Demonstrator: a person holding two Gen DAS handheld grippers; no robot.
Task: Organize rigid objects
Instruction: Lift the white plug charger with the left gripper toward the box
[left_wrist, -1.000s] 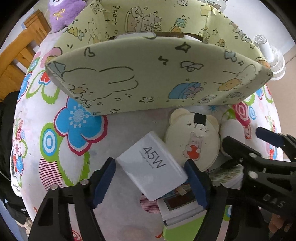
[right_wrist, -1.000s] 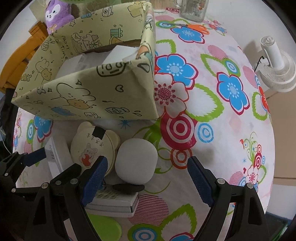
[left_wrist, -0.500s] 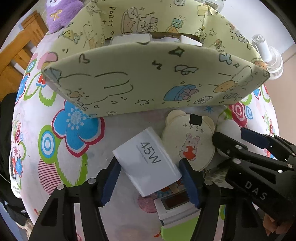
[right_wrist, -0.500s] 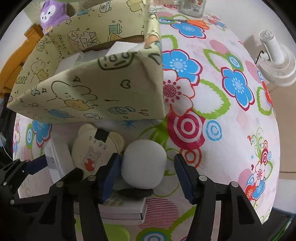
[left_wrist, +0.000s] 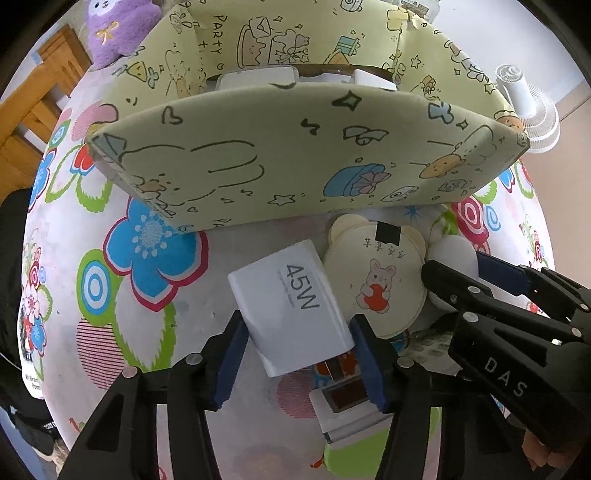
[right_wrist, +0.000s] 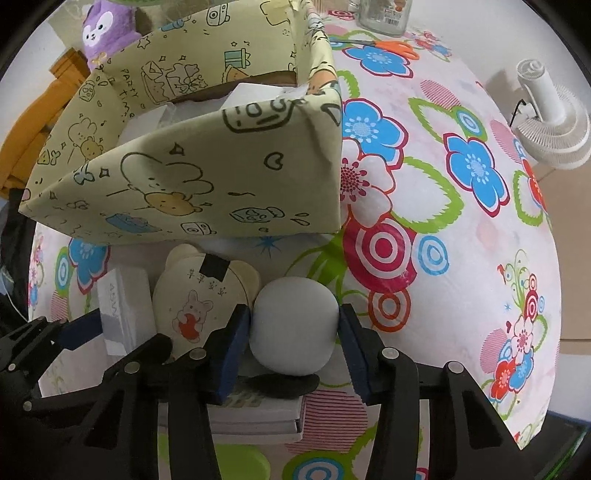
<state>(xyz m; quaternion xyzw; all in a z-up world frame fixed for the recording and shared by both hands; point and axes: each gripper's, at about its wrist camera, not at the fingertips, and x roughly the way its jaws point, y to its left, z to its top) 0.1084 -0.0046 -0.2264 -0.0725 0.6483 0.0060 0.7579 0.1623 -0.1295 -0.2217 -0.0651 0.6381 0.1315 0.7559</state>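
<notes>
Both claws have narrowed since a second ago. The left gripper (left_wrist: 297, 352) is closing around the white box (left_wrist: 291, 310) printed "45W"; the right gripper (right_wrist: 293, 347) is closing on the white rounded object (right_wrist: 293, 325), both near the table's front edge beside the yellow bin (left_wrist: 295, 155).

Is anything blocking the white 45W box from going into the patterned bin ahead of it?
Only the bin's near wall stands between the 45W box and the inside, so the box must be lifted over it. The left tool is closing on the box.
</notes>
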